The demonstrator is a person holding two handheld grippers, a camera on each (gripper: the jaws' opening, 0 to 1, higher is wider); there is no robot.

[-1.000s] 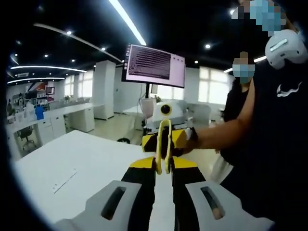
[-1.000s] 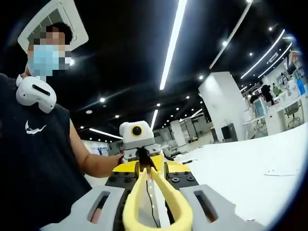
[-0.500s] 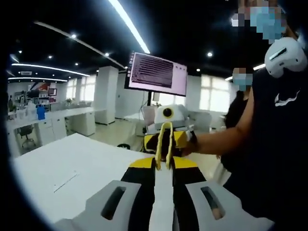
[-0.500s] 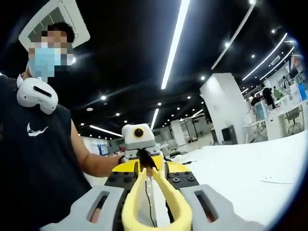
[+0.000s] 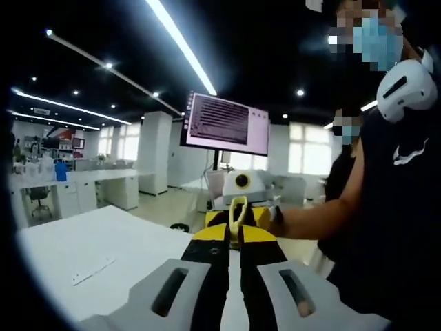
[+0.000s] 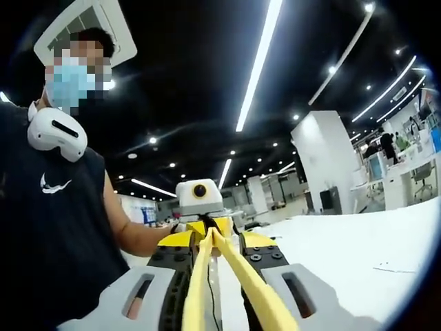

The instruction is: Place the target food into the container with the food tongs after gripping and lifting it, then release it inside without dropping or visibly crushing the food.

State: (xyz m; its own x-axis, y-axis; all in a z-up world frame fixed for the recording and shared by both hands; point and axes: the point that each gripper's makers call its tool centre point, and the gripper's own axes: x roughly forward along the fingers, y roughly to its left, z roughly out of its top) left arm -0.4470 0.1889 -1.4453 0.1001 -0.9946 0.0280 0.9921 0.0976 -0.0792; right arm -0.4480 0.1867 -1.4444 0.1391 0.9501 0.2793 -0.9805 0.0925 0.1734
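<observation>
Right gripper view: yellow food tongs [image 6: 227,276] are clamped between the right gripper [image 6: 215,238] jaws, arms running to 12 o'clock. Left gripper [image 5: 233,243] jaws are nearly together; tongs seen at 12 o'clock beyond its tips. White table [image 5: 103,248] lies at 9 o'clock.

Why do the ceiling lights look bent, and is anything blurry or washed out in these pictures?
Left gripper view: fisheye lens curves the ceiling light strips; the monitor glows, text unreadable; windows wash out. Right gripper view: strips bow too; the near yellow tongs look soft.
</observation>
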